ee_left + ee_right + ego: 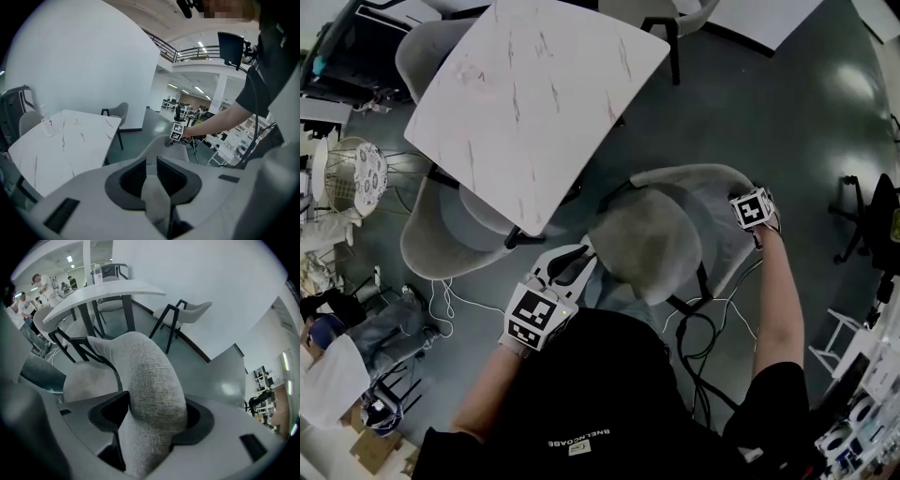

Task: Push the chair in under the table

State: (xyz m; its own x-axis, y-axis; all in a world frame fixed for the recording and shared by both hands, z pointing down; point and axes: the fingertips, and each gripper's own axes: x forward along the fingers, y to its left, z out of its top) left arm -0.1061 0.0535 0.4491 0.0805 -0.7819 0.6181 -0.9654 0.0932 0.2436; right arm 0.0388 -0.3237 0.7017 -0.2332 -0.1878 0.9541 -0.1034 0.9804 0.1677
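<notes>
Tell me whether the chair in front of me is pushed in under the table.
Out. The chair shows its whole seat beside the table, none under it.

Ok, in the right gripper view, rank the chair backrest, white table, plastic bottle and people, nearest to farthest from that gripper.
1. Chair backrest: between the jaws.
2. White table: upper left, beyond.
3. Plastic bottle: on the table, farther back.
4. People: far left background.
</notes>
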